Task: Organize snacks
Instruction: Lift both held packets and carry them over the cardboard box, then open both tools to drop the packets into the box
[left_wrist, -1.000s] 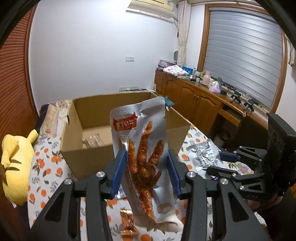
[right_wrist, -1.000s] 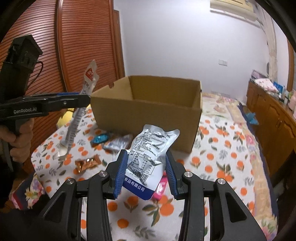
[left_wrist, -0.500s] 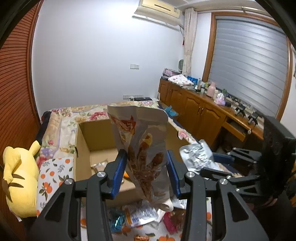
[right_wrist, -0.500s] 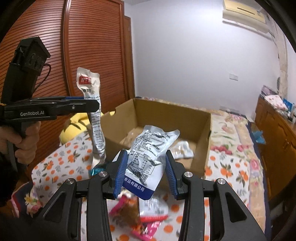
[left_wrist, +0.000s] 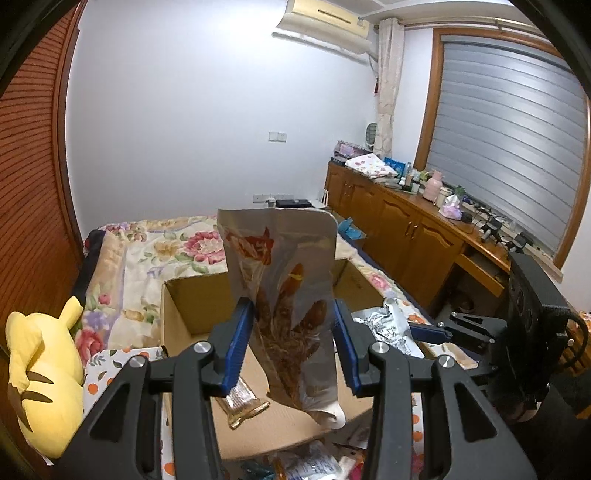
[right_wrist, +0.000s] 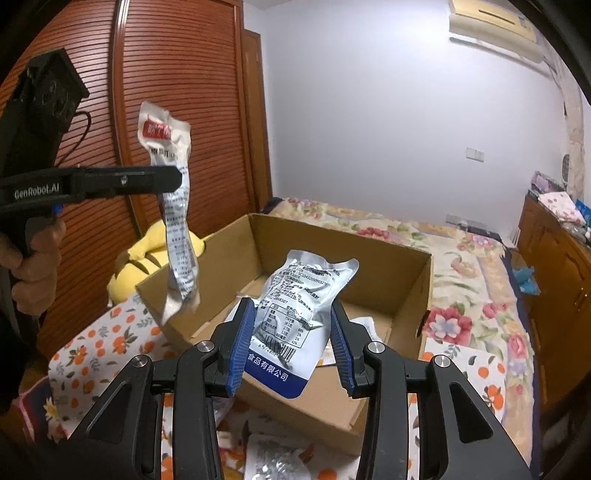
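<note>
My left gripper (left_wrist: 293, 345) is shut on a chicken-foot snack pouch (left_wrist: 288, 295), held upright over the near edge of the open cardboard box (left_wrist: 192, 314). In the right wrist view the same pouch (right_wrist: 173, 206) hangs from the left gripper (right_wrist: 173, 181) above the box's left wall. My right gripper (right_wrist: 291, 343) is shut on a silver pouch with a blue bottom band (right_wrist: 295, 314), held above the box (right_wrist: 391, 258). That silver pouch (left_wrist: 388, 328) shows at the right in the left wrist view. A few packets (left_wrist: 240, 402) lie inside the box.
A yellow plush toy (left_wrist: 40, 369) lies left of the box. Loose snacks (left_wrist: 306, 463) lie on the orange-print cloth (right_wrist: 96, 354) in front of the box. A floral bedspread (right_wrist: 469, 266) lies behind, wooden cabinets (left_wrist: 406, 229) at right.
Both grippers have risen and moved forward with their pouches, from above the cloth before the box to over the box opening. The box interior has come into view.
</note>
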